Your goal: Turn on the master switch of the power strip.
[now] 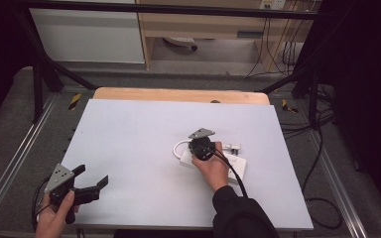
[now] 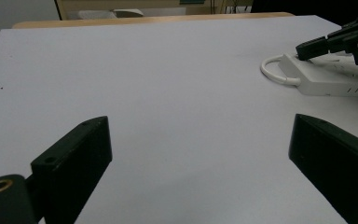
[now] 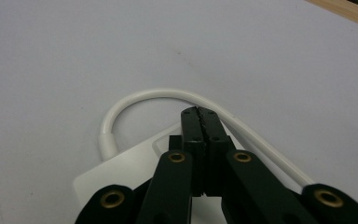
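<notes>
1. Right gripper (image 1: 202, 147): jaws pressed fully together with nothing between them, tips set down on the end of the white power strip (image 1: 228, 166), near the spot where its cord leaves the housing; closed tips probably serve as a single blunt point for pressing a switch or pinning the strip in place.
2. Power strip (image 3: 135, 163): flat on the table (image 1: 144, 139), right of the middle, nearer the front edge than the back.
3. White cord (image 3: 135, 100): curls out in a loop toward the left edge, then doubles back along the strip, so slack stays close to the housing.
4. Plug (image 1: 233, 147): seemingly lying just behind the strip, too small to be sure.
5. Left gripper (image 1: 90, 181): at the front left corner, jaws spread wide and empty, aimed across bare table toward the strip (image 2: 335, 77), likely parked clear of the work.
</notes>
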Motion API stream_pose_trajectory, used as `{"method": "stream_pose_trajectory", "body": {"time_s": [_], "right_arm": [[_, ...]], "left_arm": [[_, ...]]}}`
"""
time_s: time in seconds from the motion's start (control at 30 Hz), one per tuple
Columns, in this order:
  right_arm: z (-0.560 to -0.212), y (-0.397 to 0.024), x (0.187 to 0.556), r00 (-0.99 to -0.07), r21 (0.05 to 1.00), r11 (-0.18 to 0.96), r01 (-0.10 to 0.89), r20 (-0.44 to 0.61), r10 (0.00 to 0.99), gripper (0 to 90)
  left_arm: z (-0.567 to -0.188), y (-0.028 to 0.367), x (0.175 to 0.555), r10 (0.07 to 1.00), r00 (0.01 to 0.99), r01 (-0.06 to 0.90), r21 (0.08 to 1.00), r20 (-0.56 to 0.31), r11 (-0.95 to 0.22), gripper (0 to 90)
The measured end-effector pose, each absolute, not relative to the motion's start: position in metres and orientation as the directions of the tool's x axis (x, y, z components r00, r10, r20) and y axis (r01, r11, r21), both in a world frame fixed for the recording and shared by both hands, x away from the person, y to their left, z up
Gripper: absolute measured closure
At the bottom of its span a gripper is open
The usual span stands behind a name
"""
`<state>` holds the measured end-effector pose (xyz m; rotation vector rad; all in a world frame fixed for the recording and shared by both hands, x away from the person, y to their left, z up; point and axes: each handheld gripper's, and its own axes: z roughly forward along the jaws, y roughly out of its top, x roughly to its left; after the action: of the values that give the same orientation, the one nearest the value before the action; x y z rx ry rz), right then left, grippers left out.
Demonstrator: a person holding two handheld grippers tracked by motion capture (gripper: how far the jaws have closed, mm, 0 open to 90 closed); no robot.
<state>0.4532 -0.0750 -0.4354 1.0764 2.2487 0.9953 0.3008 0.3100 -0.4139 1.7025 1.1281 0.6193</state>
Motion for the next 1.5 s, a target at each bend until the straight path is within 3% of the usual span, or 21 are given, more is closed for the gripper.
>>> {"method": "stream_pose_trajectory", "body": {"time_s": [1.07, 1.33, 1.5], "right_arm": [[-0.427, -0.082, 0.451, -0.592, 0.814, 0.326, 0.481, 0.027, 0.805, 90.0], [-0.421, -0.084, 0.449, -0.585, 0.822, 0.303, 0.482, 0.044, 0.81, 86.4], [-0.417, -0.087, 0.448, -0.582, 0.827, 0.282, 0.485, 0.065, 0.811, 78.4]], "left_arm": [[-0.414, 0.312, 0.301, 0.892, 0.441, 0.401, 0.911, -0.096, -0.1, 5.8], [-0.414, 0.312, 0.301, 0.892, 0.442, 0.401, 0.91, -0.095, -0.102, 5.9], [-0.414, 0.312, 0.301, 0.894, 0.437, 0.401, 0.911, -0.1, -0.094, 5.9]]}}
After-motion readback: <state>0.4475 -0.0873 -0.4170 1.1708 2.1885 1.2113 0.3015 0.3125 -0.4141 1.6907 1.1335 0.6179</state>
